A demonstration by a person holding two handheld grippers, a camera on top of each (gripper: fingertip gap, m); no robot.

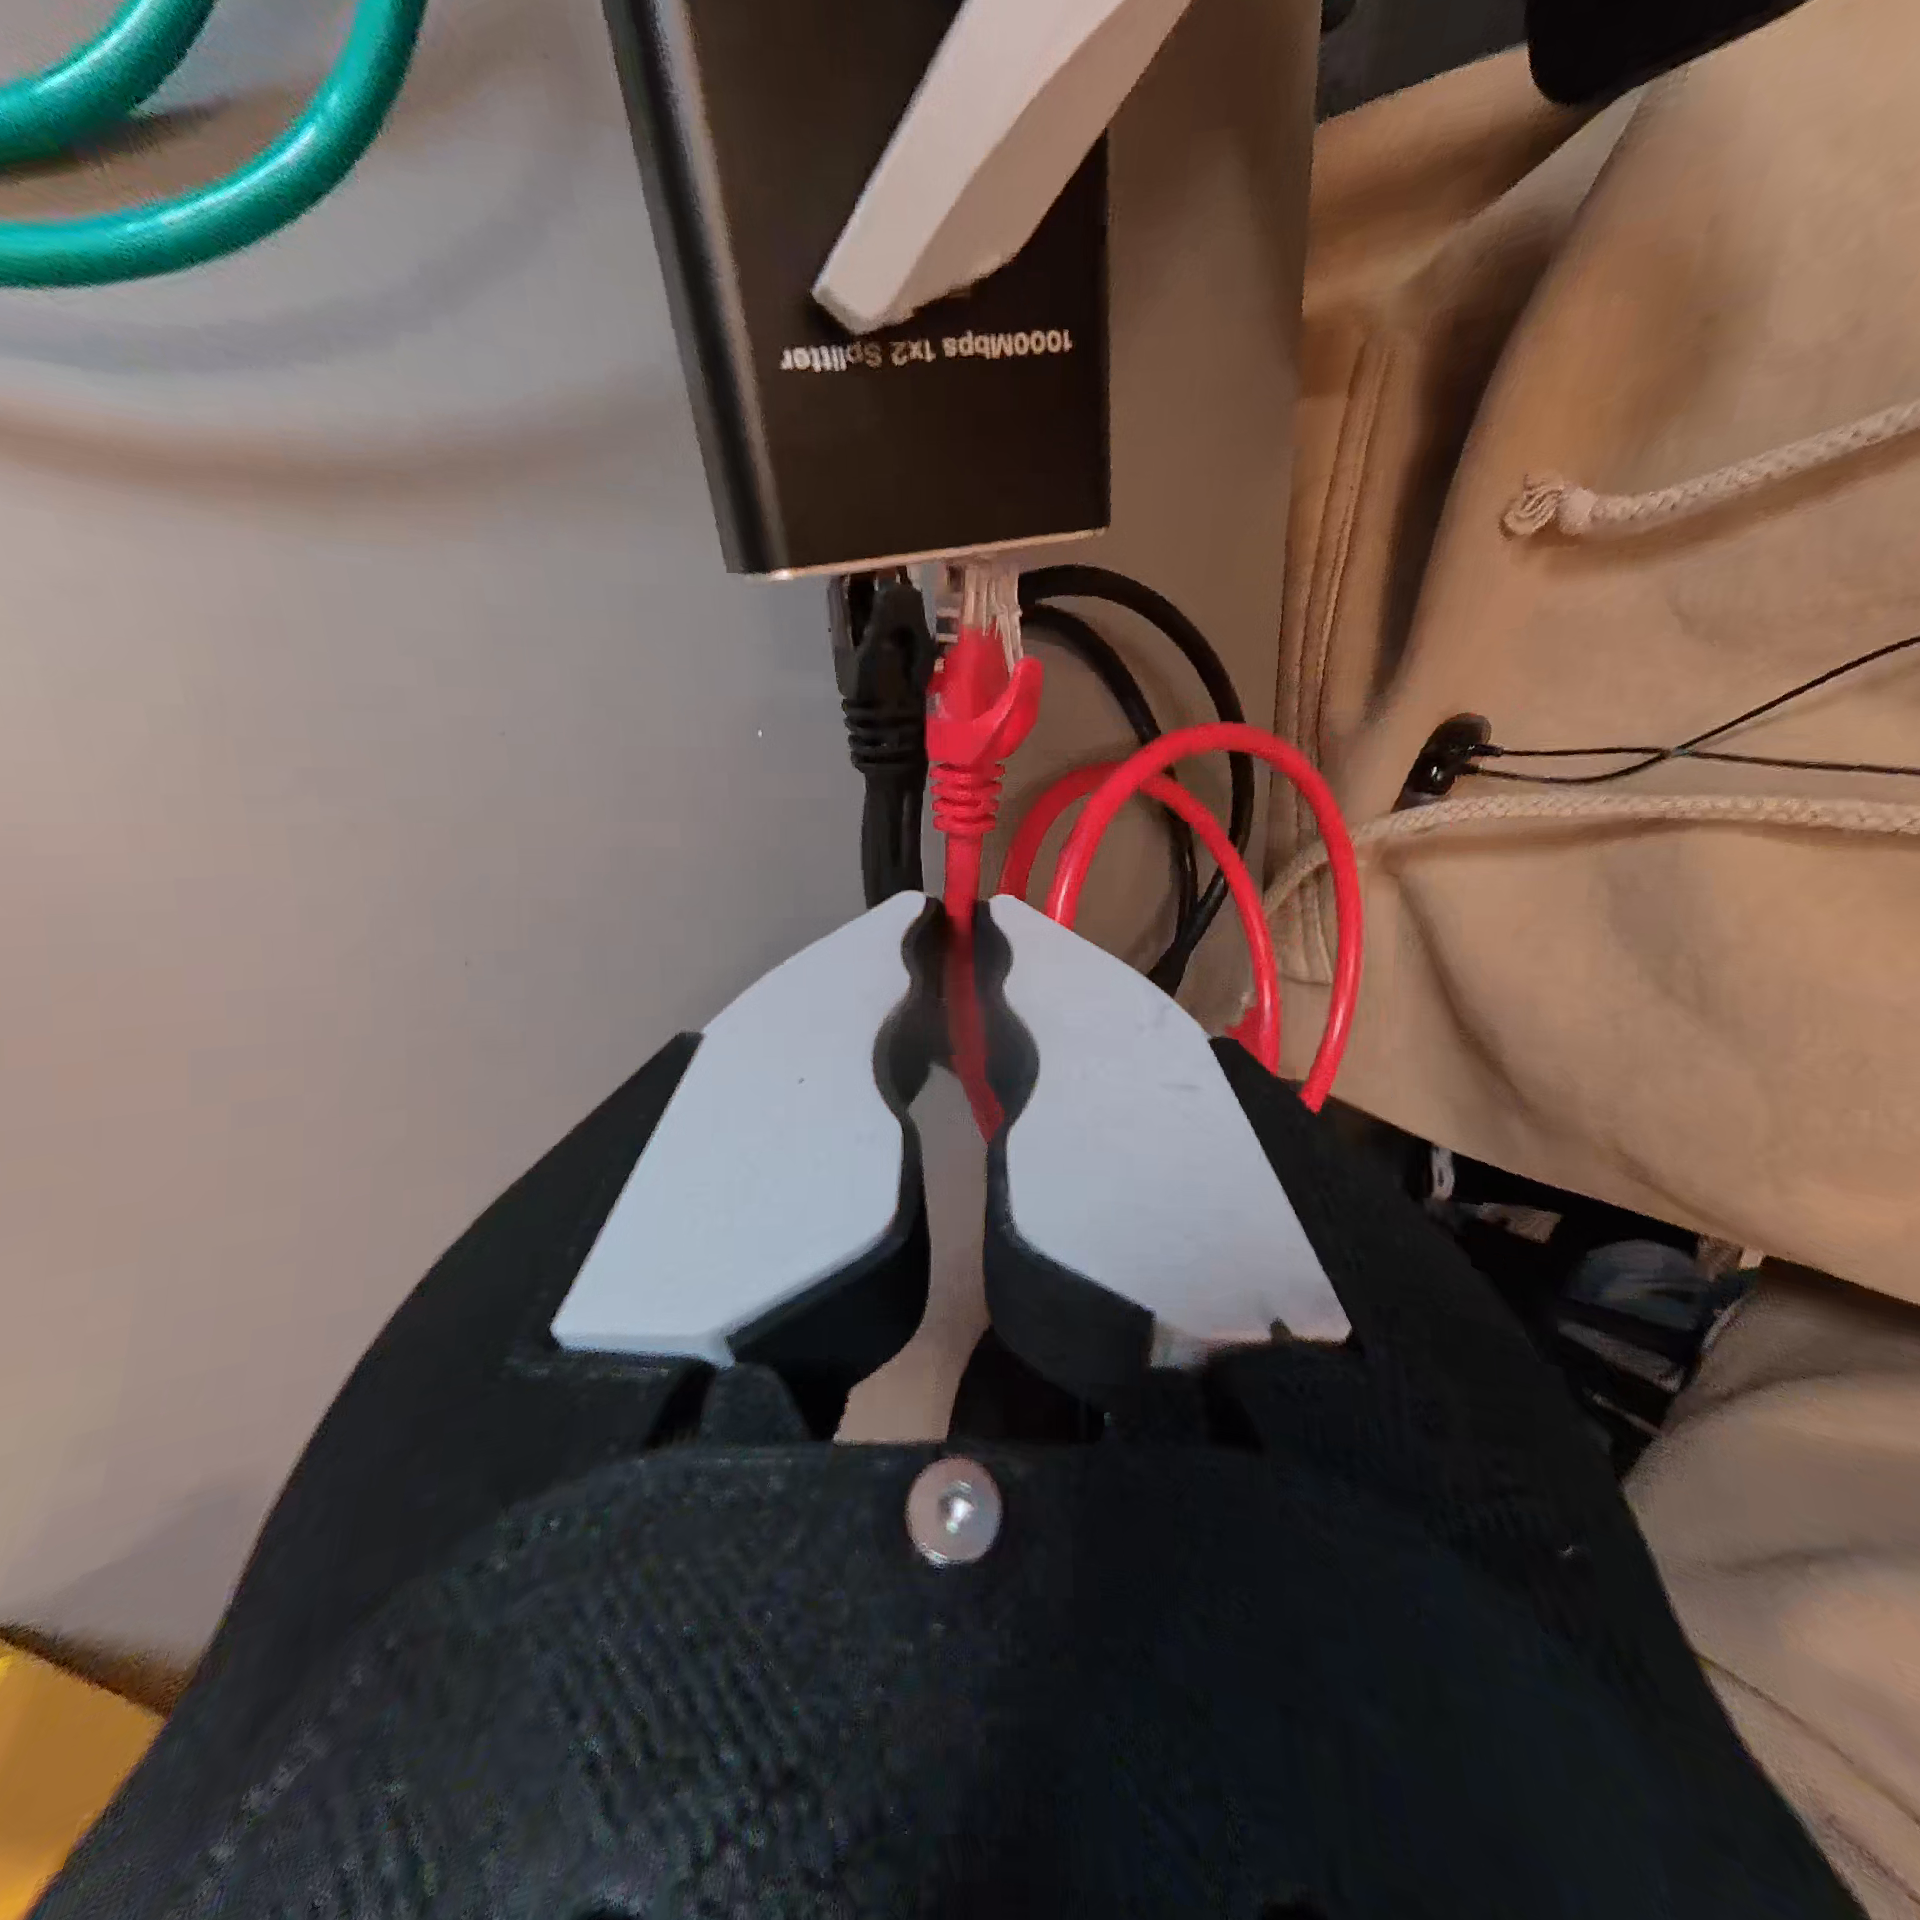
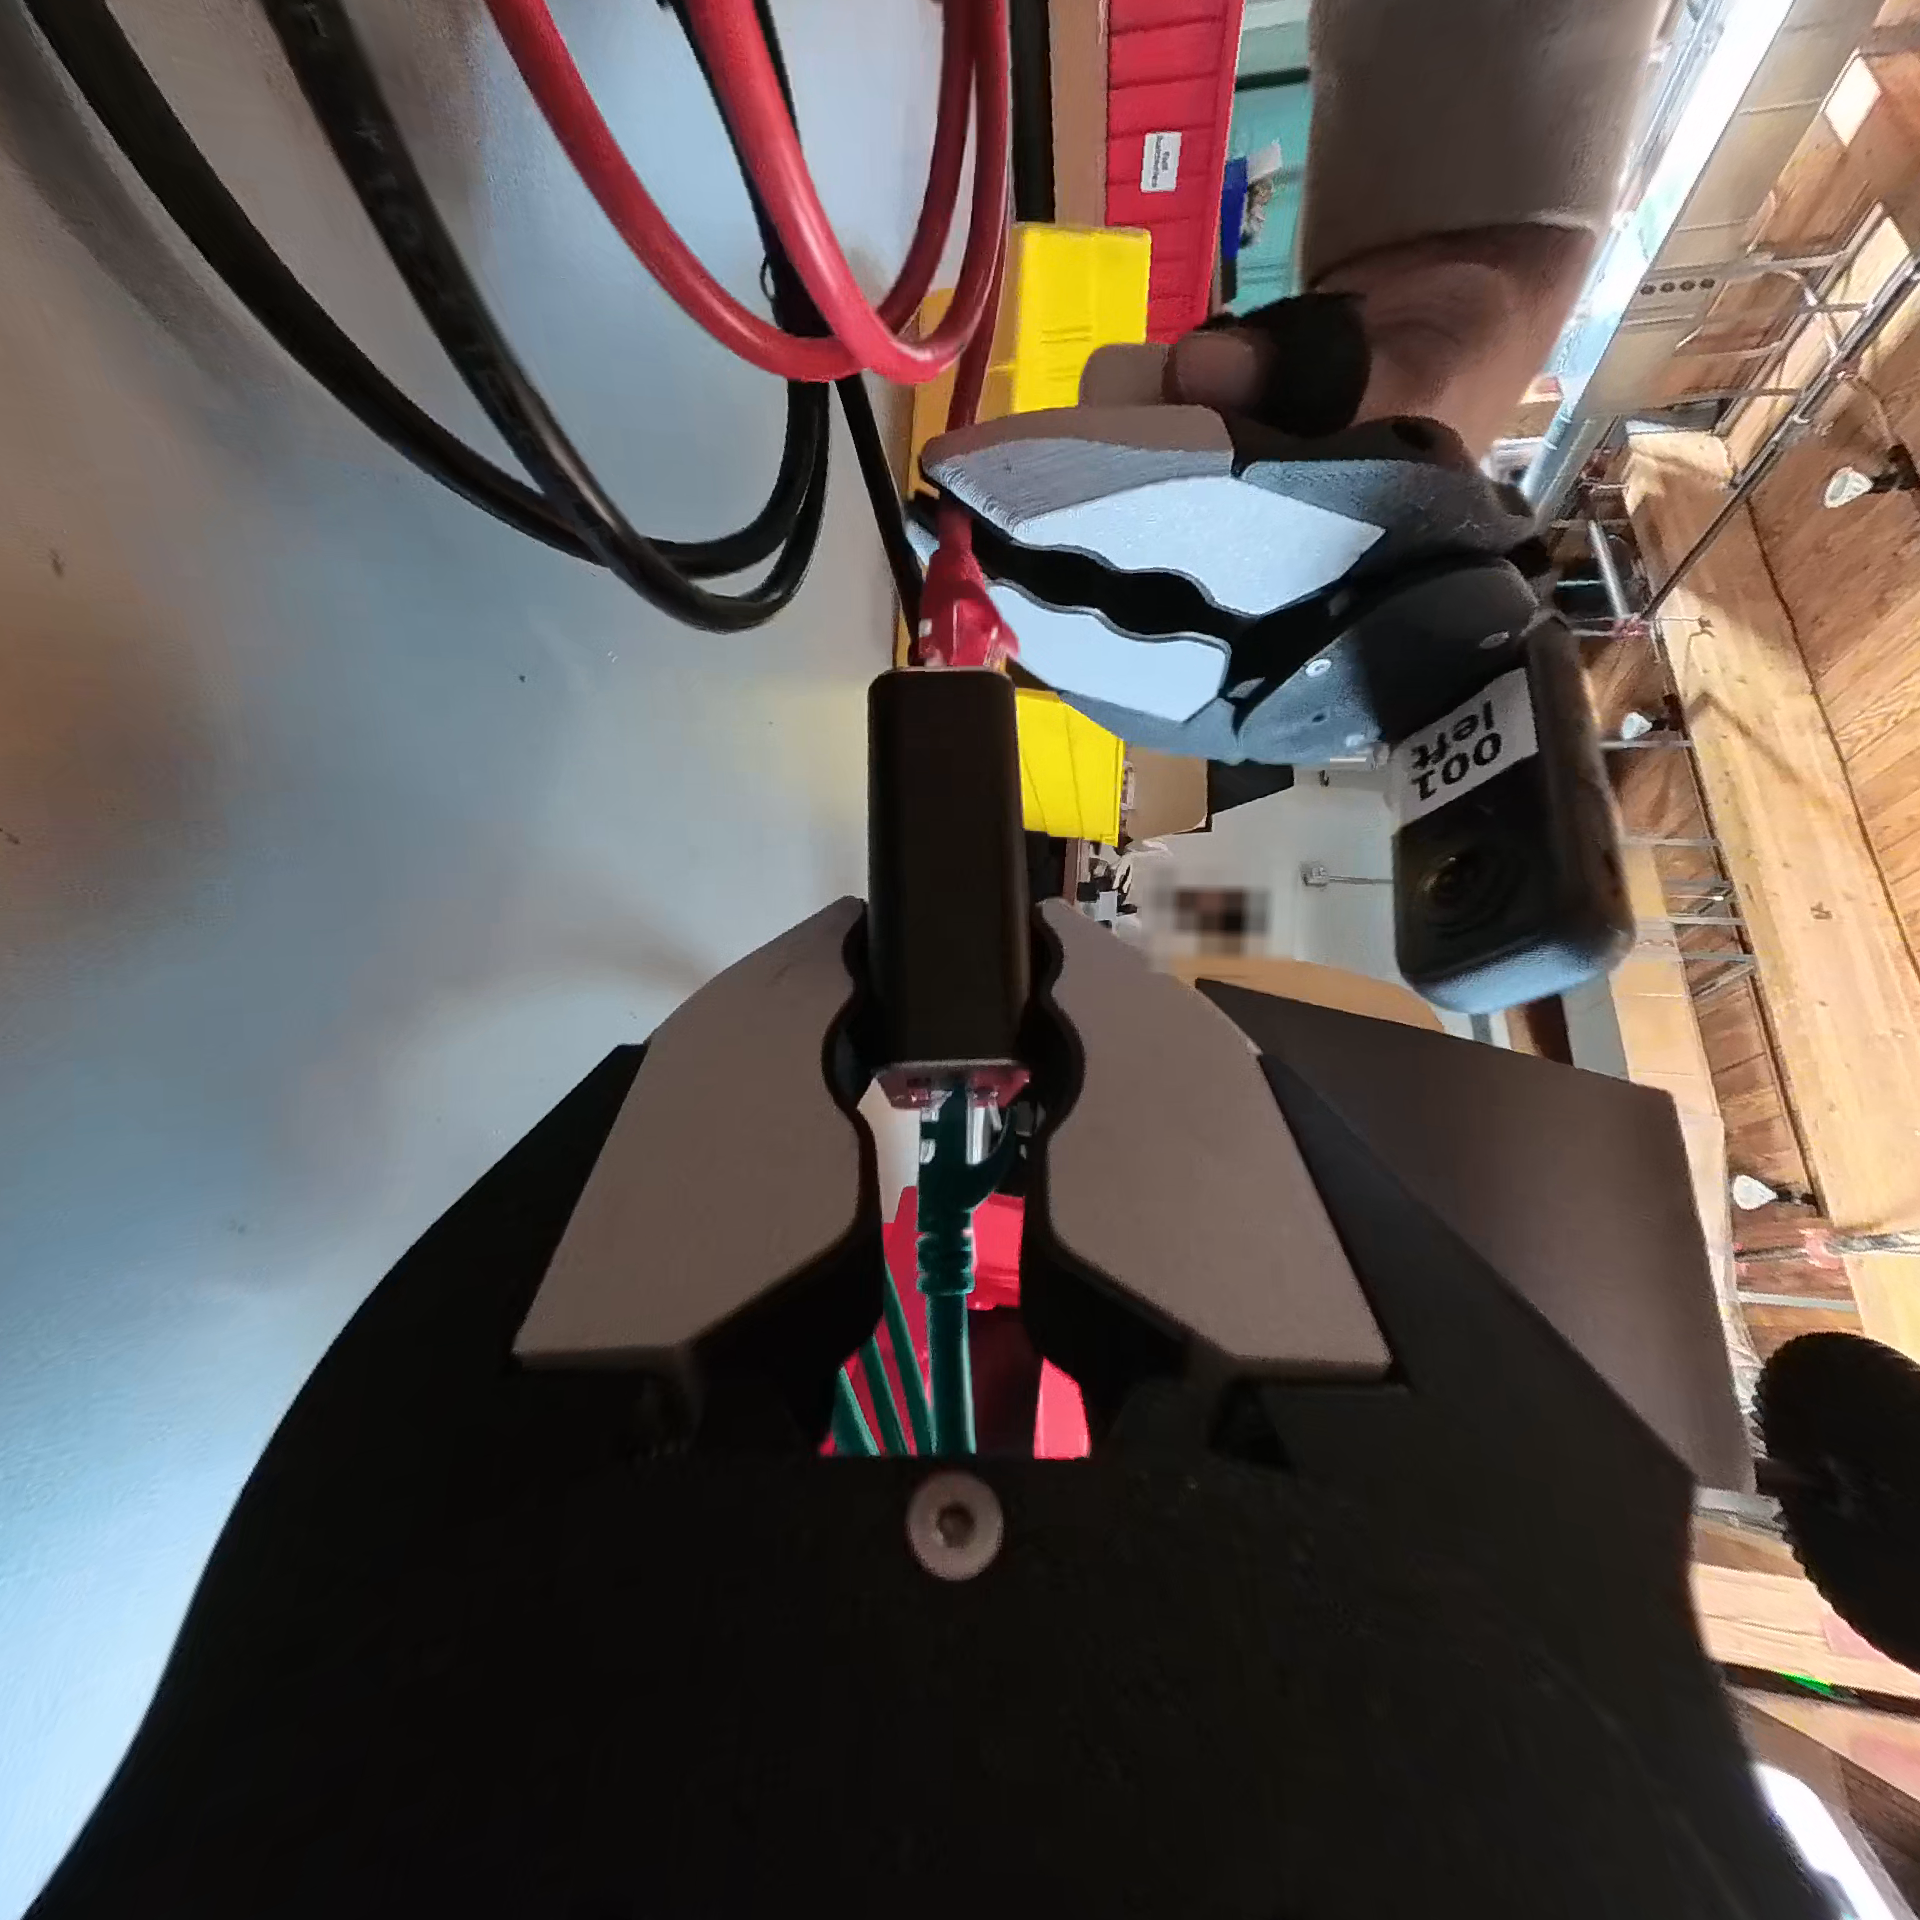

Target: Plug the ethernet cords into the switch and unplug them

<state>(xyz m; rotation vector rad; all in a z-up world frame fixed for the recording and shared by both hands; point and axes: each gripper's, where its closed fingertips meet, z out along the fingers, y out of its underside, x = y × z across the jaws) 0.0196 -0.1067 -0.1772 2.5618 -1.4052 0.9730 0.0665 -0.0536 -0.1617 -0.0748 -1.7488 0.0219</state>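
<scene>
Above the pale surface (image 1: 364,727), the black switch (image 1: 914,343) sits clamped between the fingers of the right hand-held gripper (image 2: 948,920), with a green ethernet cord (image 2: 948,1247) plugged into its near end. At its other end, the red ethernet cord (image 1: 971,717) and a black ethernet cord (image 1: 883,675) sit in neighbouring ports, and the left hand-held gripper (image 1: 961,920) is closed on the red one just behind its plug
</scene>
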